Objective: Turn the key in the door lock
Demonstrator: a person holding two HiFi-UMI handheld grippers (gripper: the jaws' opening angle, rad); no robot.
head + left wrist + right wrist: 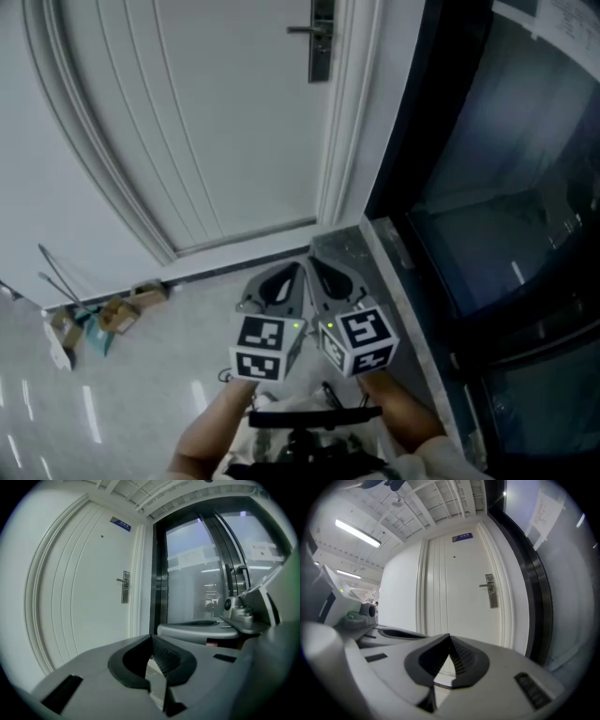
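Observation:
The white door (216, 122) stands closed ahead, some way off. Its metal lock plate with a lever handle (321, 42) is at the top of the head view and appears again as the lock plate (124, 587) and the lock plate (491, 591). I cannot make out a key at this distance. My left gripper (296, 270) and right gripper (312, 264) are held side by side low in front of me, well short of the door. The left gripper (151, 637) and right gripper (449, 635) each have their jaws shut tip to tip with nothing between them.
Dark glass panels in a black frame (506, 187) run along the right of the door. Cardboard scraps and a long-handled tool (94, 323) lie on the shiny floor at the left wall. A small blue sign (121, 524) sits above the door.

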